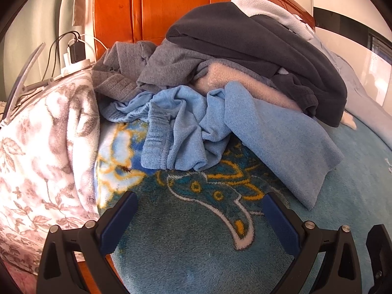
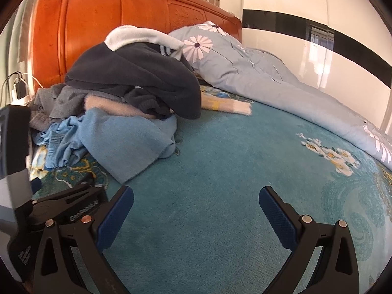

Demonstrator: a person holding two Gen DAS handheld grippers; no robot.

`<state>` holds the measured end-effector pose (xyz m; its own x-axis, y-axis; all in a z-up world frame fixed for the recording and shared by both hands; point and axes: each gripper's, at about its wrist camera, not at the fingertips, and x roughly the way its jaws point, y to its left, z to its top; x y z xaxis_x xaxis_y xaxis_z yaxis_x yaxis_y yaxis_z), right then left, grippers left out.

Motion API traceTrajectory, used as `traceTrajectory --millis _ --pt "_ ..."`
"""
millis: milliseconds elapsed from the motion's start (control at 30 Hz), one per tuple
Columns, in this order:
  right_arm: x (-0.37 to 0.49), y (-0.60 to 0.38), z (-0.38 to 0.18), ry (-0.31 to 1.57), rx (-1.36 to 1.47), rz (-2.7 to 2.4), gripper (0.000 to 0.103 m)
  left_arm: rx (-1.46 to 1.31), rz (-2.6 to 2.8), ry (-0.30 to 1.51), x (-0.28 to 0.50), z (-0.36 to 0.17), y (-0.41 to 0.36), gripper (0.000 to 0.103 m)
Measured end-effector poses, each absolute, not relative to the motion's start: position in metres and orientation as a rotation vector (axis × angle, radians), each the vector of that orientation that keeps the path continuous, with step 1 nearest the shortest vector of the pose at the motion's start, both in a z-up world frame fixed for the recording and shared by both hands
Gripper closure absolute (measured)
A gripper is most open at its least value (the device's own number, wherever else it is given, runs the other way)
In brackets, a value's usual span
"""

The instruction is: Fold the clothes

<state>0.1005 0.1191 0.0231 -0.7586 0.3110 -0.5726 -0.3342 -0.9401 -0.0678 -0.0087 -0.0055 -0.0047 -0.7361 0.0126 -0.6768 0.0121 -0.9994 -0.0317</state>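
Observation:
A heap of clothes lies on a teal blanket [image 1: 196, 245] against the headboard. A crumpled light blue garment [image 1: 196, 127] [image 2: 117, 142] is at the front of the heap. Behind it sit a pale pink fleece [image 1: 247, 80], grey knitwear [image 1: 137, 71] and a dark navy fleece [image 1: 257, 41] [image 2: 137, 78] with a white collar on top. My left gripper [image 1: 199, 201] is open just short of the light blue garment, with nothing between its fingers. My right gripper [image 2: 196, 196] is open over bare blanket, to the right of the heap. The left gripper's body [image 2: 66, 201] shows at the right wrist view's lower left.
An orange wooden headboard [image 1: 152, 7] stands behind the heap. A floral white blanket [image 1: 41, 147] is bunched at the left. A grey daisy-print duvet [image 2: 257, 73] lies along the right side beside a glossy wall. Chargers and cables [image 1: 73, 51] sit at the far left.

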Motion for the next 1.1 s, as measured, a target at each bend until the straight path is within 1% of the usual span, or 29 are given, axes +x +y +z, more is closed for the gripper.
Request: traceTrajectory --millis 200,400,533,633,800,867,933,1000,1100 --pt "0.108 0.104 0.029 -0.020 -0.929 2.614 0.001 -1.131 2.878 -0.102 -0.011 -0.004 -0.009 0.000" --pt "0.122 0.092 0.043 -0.067 -0.950 2.575 0.001 -1.117 2.810 -0.205 -0.014 -0.003 -0.020 0.000" --pt "0.123 0.085 0.054 -0.131 -0.955 2.556 0.001 -1.109 2.765 -0.221 -0.013 0.002 -0.025 0.000" --pt "0.115 0.082 0.070 -0.186 -0.952 2.607 0.001 -1.034 2.736 -0.265 -0.006 0.011 -0.035 0.000" --pt "0.072 0.085 0.123 -0.336 -0.917 2.766 0.000 -0.939 2.675 -0.349 -0.011 0.023 -0.049 0.000" --pt "0.047 0.088 0.149 -0.375 -0.844 2.832 0.000 -0.909 2.664 -0.395 -0.016 0.025 -0.049 0.000" --pt "0.008 0.087 0.171 -0.428 -0.835 2.888 0.000 -0.890 2.661 -0.425 -0.021 0.027 -0.046 0.000" --pt "-0.031 0.084 0.180 -0.459 -0.904 2.889 0.000 -0.885 2.676 -0.414 -0.023 0.029 -0.041 0.000" --pt "-0.074 0.073 0.187 -0.412 -0.970 2.937 0.001 -0.891 2.708 -0.363 -0.027 0.027 -0.031 0.000"
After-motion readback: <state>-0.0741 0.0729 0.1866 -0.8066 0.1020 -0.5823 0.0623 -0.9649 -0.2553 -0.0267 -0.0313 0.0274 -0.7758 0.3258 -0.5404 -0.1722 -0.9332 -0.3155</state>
